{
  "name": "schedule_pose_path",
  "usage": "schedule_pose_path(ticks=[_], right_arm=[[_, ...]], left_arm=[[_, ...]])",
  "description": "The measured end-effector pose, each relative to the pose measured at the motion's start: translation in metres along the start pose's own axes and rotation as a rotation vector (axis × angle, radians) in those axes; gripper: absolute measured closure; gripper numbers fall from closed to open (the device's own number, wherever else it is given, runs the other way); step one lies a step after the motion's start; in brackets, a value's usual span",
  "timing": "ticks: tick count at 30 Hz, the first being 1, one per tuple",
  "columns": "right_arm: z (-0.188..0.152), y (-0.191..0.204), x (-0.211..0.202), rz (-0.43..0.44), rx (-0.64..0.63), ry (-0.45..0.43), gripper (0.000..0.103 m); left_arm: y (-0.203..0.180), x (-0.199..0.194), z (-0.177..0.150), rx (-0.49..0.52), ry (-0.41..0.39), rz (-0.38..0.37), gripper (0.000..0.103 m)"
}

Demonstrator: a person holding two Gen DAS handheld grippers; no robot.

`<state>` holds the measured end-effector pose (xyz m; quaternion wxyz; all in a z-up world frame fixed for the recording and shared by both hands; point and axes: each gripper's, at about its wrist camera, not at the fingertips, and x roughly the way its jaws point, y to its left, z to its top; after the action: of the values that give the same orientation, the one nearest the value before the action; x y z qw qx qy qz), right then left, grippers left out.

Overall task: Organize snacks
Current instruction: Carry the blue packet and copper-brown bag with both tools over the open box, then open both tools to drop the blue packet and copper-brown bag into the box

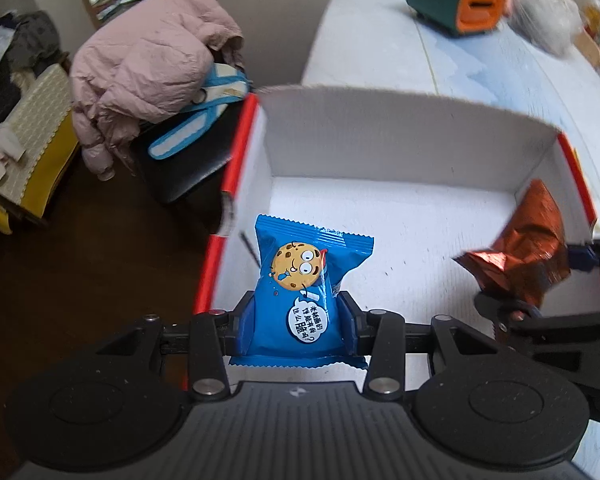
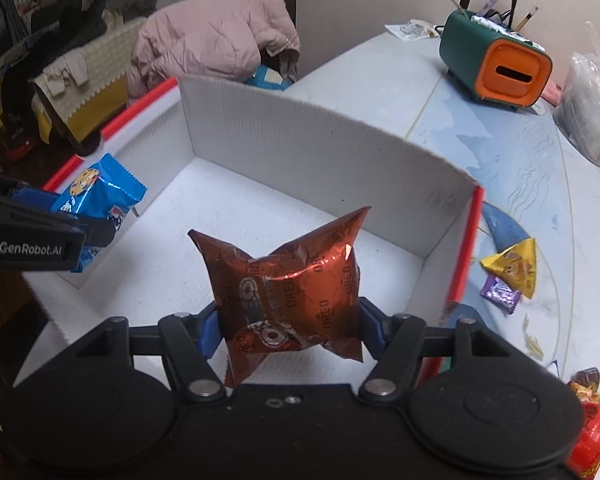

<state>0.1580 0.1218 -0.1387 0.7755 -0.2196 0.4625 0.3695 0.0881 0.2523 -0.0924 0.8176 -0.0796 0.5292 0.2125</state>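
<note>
Right wrist view: yellow packet [image 2: 512, 266] and purple packet [image 2: 500, 293] lie beside box [image 2: 300, 136].

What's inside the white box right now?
The white box shows only bare floor; nothing lies on it. Both held packets, blue and brown, hang above it and hide the floor patches beneath them.

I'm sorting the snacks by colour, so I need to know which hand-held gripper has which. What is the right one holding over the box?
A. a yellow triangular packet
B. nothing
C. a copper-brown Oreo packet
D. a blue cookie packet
C: the right hand-held gripper is shut on the Oreo packet over the box, while the blue packet sits in the left hand-held gripper.
</note>
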Motion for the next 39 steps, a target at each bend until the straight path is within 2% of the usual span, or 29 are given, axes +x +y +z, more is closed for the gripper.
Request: schedule_pose_path(ticks=[8, 11, 14, 16, 22, 28, 30, 39], right_arm=[[0.003, 0.006, 0.017, -0.018, 0.002, 0.031, 0.037], [0.003, 0.007, 0.017, -0.018, 0.000, 0.035, 0.034], [0.005, 0.007, 0.018, -0.028, -0.006, 0.033, 0.025], [0.004, 0.007, 0.017, -0.029, -0.001, 0.026, 0.023], [0.001, 0.004, 0.001, -0.023, 0.016, -0.008, 0.020], [-0.006, -0.007, -0.024, -0.005, 0.069, -0.049, 0.018], [-0.008, -0.010, -0.034, -0.001, 0.089, -0.068, 0.017], [-0.027, -0.031, -0.080, 0.001, 0.179, -0.159, 0.014]], left_arm=[[-0.012, 0.020, 0.000, 0.069, 0.060, 0.000, 0.061], [-0.014, 0.021, -0.002, 0.085, 0.059, -0.006, 0.061], [-0.014, 0.022, -0.003, 0.083, 0.063, -0.013, 0.061], [-0.014, 0.020, -0.003, 0.078, 0.059, -0.014, 0.061], [-0.010, 0.004, -0.007, 0.056, 0.015, -0.038, 0.053], [-0.009, -0.018, -0.012, 0.051, -0.050, -0.068, 0.052], [-0.009, -0.029, -0.013, 0.047, -0.074, -0.080, 0.047], [-0.027, -0.070, -0.020, 0.068, -0.195, -0.141, 0.044]])
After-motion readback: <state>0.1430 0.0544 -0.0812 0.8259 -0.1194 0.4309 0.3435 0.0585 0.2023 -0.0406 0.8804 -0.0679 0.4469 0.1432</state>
